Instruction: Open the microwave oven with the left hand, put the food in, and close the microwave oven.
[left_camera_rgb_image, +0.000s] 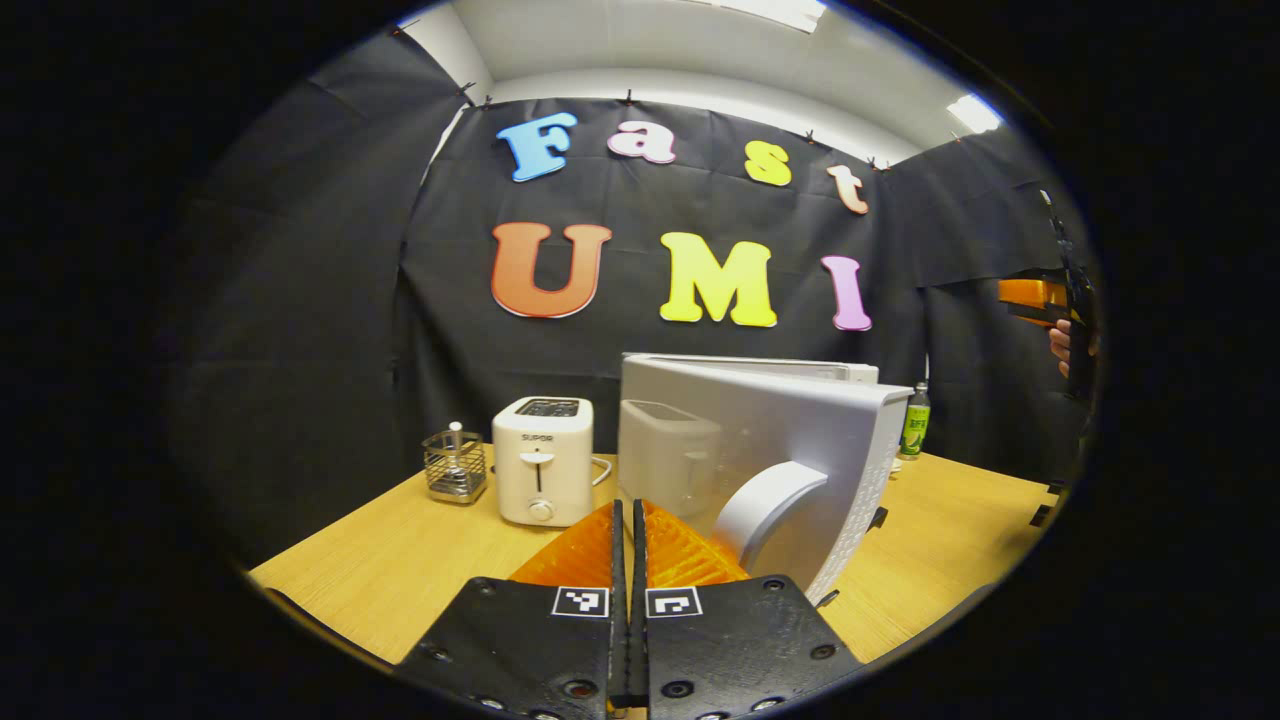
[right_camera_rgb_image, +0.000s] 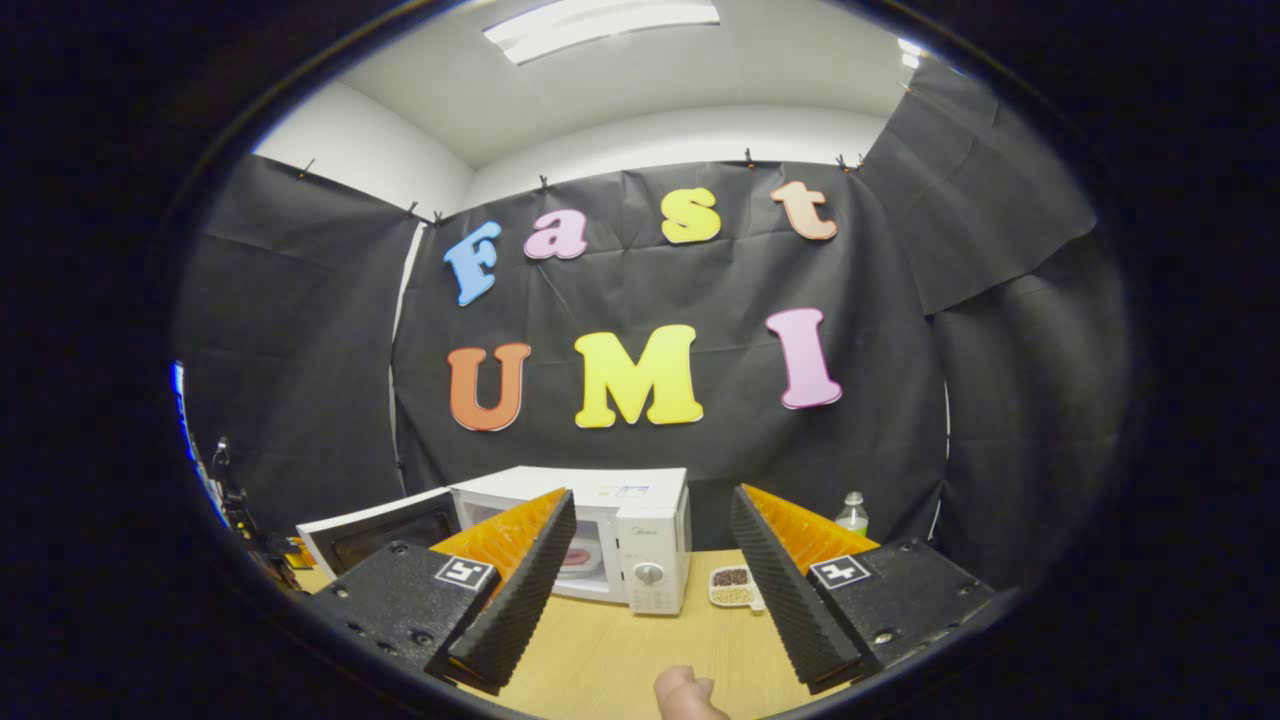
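The white microwave stands at the back of the wooden table with its door swung wide open to the left. Inside the cavity lies a pinkish piece of food on a plate. My right gripper hovers open in front of the oven, with nothing between its fingers. My left gripper is shut and empty, just left of the door's curved handle. The open door faces me edge-on. Farther off at the right edge, a hand holds the right gripper.
Left of the door stand a white toaster and a wire basket. A small dish of beans sits right of the microwave, with a green bottle behind it. A thumb shows at the bottom. The table stretches in front.
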